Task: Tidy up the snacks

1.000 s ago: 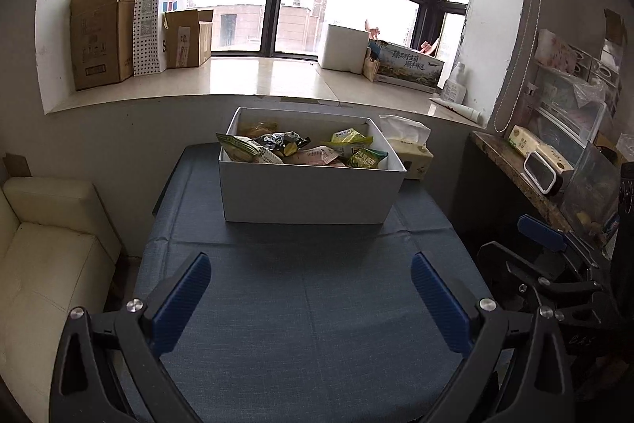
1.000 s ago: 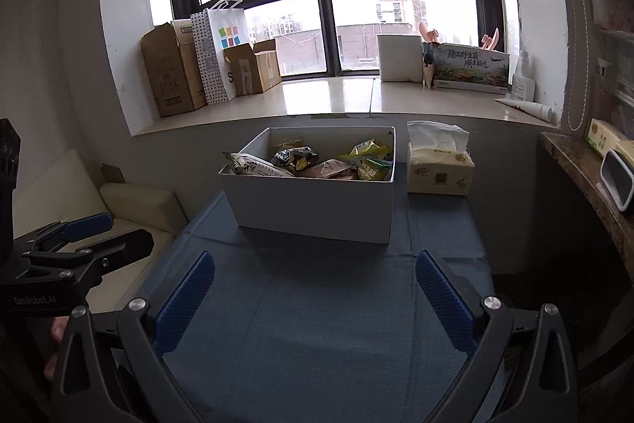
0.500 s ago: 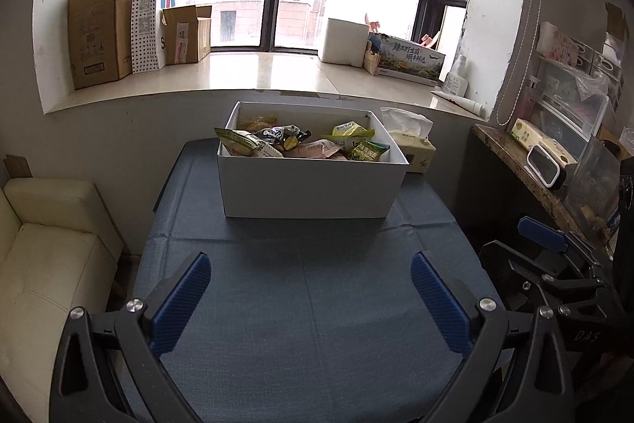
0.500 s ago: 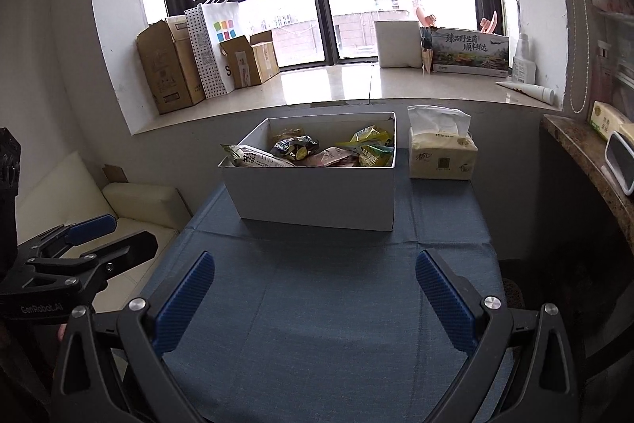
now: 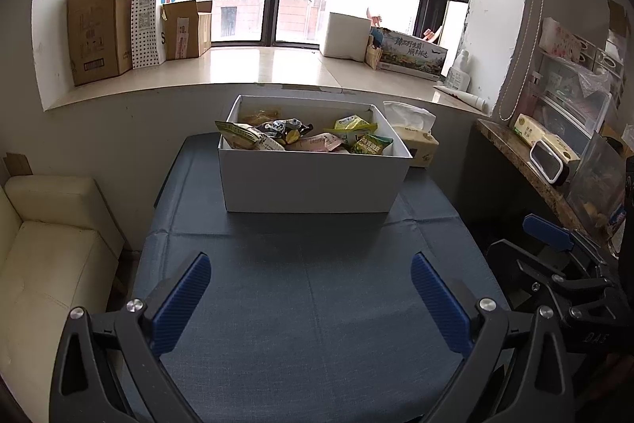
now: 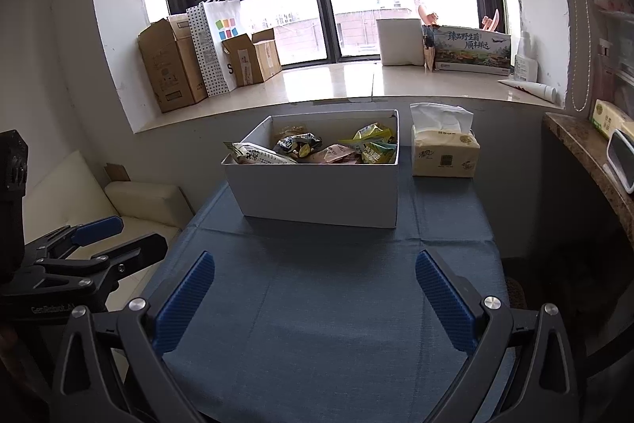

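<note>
A white box [image 5: 313, 181] stands at the far end of the blue-covered table [image 5: 309, 304] and holds several snack packets [image 5: 301, 139]. It also shows in the right wrist view [image 6: 321, 189] with the packets [image 6: 317, 149] inside. My left gripper [image 5: 311, 296] is open and empty over the near part of the table, well short of the box. My right gripper [image 6: 315, 292] is open and empty, at a like distance. Each gripper shows at the edge of the other's view: the right one [image 5: 554, 256], the left one [image 6: 87, 244].
A tissue pack [image 6: 443, 153] stands right of the box. A cream sofa [image 5: 43, 236] is left of the table. A stone shelf [image 5: 543, 177] with small items runs along the right. The window sill [image 5: 245, 66] behind holds cardboard boxes and a bag.
Both grippers have drawn back a little and risen, so the box looks farther off. Both stay open and empty.
</note>
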Tool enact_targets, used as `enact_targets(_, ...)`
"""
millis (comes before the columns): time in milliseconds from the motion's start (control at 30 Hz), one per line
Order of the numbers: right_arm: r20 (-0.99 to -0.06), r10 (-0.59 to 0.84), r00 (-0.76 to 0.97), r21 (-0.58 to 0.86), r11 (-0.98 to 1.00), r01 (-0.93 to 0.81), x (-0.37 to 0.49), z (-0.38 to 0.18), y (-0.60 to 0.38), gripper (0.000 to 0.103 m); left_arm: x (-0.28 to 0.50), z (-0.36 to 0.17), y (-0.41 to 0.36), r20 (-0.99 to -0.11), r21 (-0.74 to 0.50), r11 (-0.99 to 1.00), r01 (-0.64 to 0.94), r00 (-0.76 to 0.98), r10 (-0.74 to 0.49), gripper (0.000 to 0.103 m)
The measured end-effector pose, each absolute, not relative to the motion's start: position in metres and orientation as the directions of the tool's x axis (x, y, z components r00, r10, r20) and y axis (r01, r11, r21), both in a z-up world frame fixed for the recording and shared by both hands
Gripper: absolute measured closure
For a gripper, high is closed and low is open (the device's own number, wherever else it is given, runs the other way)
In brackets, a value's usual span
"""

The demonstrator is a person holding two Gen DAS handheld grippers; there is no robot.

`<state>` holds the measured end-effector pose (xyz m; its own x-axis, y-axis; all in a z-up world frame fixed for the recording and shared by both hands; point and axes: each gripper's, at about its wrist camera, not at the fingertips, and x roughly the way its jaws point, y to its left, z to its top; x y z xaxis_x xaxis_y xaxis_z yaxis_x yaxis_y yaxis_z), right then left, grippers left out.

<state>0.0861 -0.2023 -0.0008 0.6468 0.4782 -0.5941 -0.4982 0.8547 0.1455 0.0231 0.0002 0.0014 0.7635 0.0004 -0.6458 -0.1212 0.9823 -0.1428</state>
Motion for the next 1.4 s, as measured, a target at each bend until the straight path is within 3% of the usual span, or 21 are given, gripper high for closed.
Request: enact_targets(1400, -0.602, 0.494, 0.628, 0.150, 0.842, -0.519, 0.0854, -0.0029, -0.1989, 0.000, 0.0253, -0.0025, 0.0011, -0.656, -0.140, 0.982, -0.124, 0.755, 0.002, 0.000)
